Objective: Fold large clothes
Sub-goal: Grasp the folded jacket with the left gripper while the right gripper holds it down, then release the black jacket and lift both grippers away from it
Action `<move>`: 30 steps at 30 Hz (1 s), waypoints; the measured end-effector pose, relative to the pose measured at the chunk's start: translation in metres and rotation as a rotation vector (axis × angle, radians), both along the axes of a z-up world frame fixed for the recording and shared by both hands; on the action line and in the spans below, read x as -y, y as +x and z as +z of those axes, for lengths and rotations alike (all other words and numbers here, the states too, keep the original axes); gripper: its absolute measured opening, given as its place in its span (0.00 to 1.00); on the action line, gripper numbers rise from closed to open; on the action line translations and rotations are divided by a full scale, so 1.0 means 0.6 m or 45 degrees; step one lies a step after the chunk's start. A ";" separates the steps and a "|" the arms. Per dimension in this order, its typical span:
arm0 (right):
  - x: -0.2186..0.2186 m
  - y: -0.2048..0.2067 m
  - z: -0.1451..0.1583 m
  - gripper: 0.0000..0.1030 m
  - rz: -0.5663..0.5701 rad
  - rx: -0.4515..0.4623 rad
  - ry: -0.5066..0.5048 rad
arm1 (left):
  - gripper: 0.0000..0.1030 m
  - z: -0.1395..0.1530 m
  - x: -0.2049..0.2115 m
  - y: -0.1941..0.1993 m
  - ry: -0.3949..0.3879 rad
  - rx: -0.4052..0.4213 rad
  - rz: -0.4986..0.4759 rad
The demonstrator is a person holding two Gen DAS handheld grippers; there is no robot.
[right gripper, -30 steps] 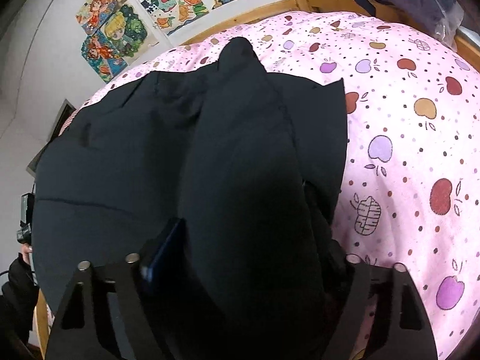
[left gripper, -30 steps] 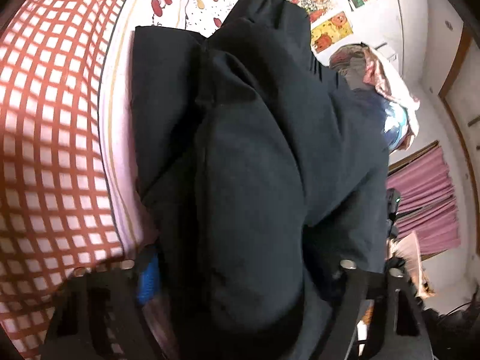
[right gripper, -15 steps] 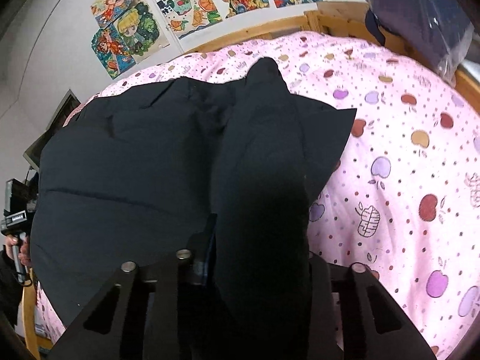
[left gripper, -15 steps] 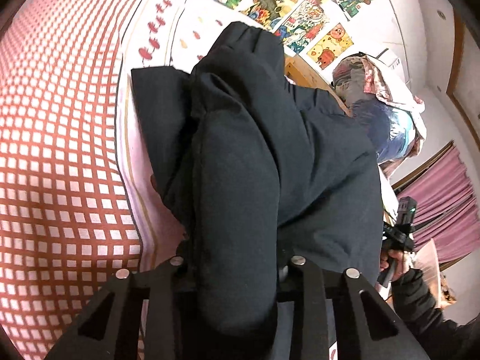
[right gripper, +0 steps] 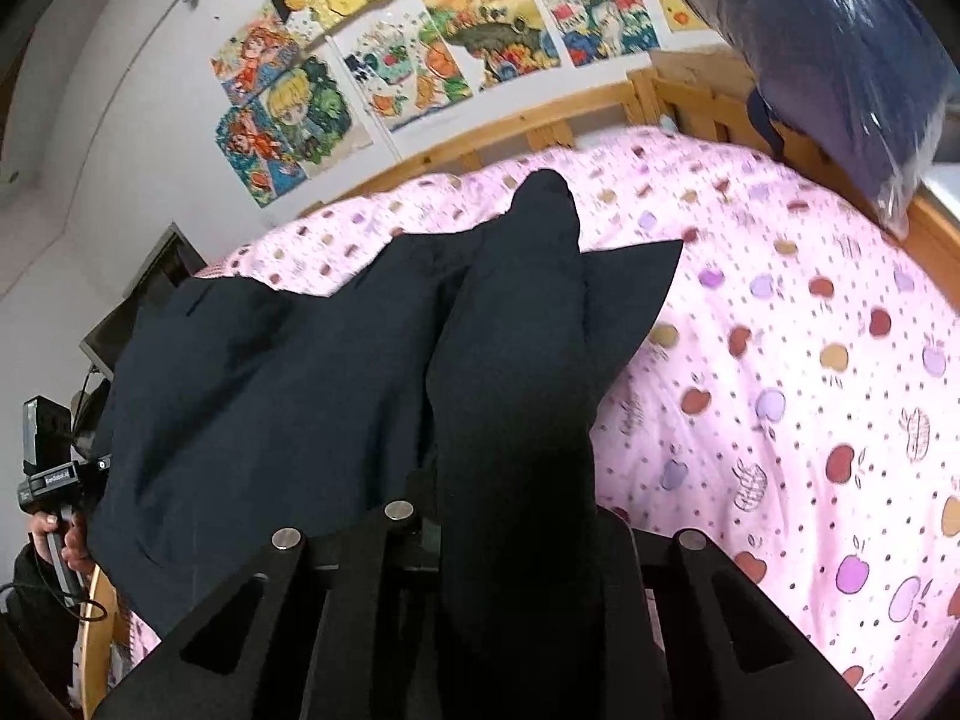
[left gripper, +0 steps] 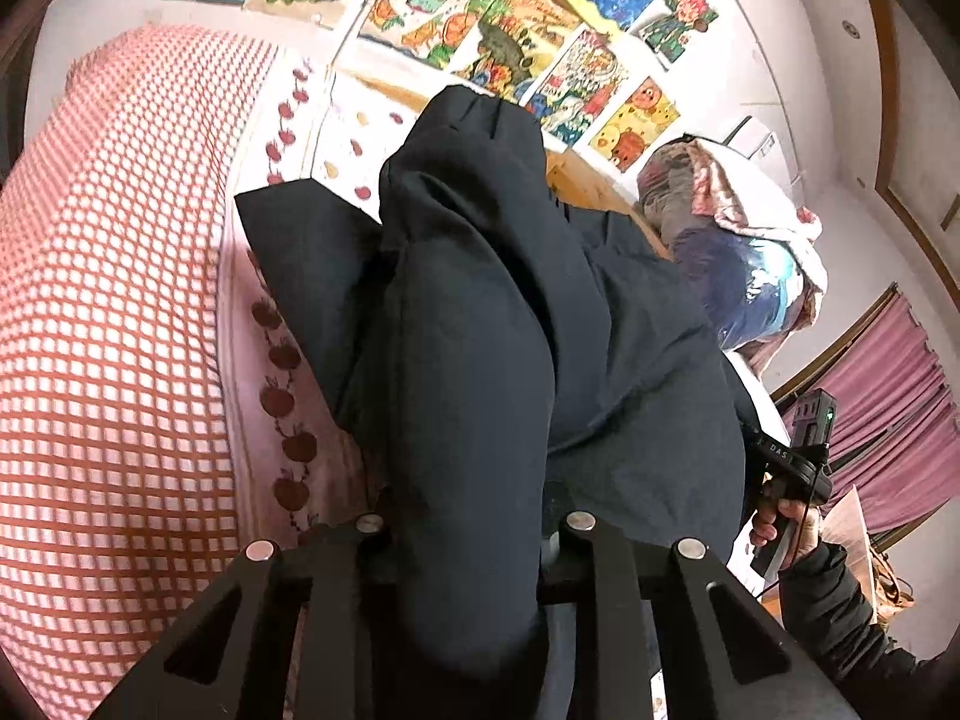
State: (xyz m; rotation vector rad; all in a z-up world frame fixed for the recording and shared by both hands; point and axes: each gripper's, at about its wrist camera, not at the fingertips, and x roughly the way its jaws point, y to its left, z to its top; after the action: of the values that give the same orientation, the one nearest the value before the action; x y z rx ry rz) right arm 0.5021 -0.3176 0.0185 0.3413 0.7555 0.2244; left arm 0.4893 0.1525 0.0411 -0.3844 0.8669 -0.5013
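Note:
A large black garment (left gripper: pixel 480 330) lies partly on a pink apple-print bed sheet (right gripper: pixel 780 390) and is lifted at two places. My left gripper (left gripper: pixel 468 528) is shut on a bunched fold of the garment that runs up between its fingers. My right gripper (right gripper: pixel 510 516) is shut on another fold of the same garment (right gripper: pixel 300 390), which drapes to the left over the bed edge. The fingertips of both grippers are hidden by the cloth.
A red-checked quilt (left gripper: pixel 108 330) fills the left of the left wrist view. A wooden bed frame (right gripper: pixel 540 132) and wall posters (right gripper: pixel 420 48) stand behind. A bagged bundle (right gripper: pixel 840 60) sits at the bed's right corner. Pink curtains (left gripper: pixel 888 432) hang at right.
Both grippers closed on the garment and lifted and pulled back, so more of the wall and bed shows and the garment hangs stretched from both.

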 end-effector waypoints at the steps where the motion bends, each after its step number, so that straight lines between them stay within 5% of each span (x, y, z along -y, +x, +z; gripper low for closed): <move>1: -0.007 -0.001 0.011 0.15 0.012 0.012 -0.003 | 0.22 0.008 -0.009 -0.005 0.003 0.013 0.007; 14: -0.114 -0.016 0.099 0.14 0.147 0.138 -0.014 | 0.22 0.055 -0.121 -0.084 0.020 0.063 0.125; 24: -0.128 -0.043 0.014 0.15 0.097 0.001 -0.104 | 0.25 -0.046 -0.135 -0.093 -0.011 -0.036 0.158; 30: -0.119 -0.044 -0.005 0.23 0.039 -0.031 -0.109 | 0.42 -0.059 -0.137 -0.096 0.071 -0.082 0.210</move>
State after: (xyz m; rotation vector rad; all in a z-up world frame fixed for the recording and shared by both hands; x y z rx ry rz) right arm 0.4757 -0.2462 0.0154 0.2523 0.7921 0.2163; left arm 0.4316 0.2344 0.0059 -0.4186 0.9011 -0.3134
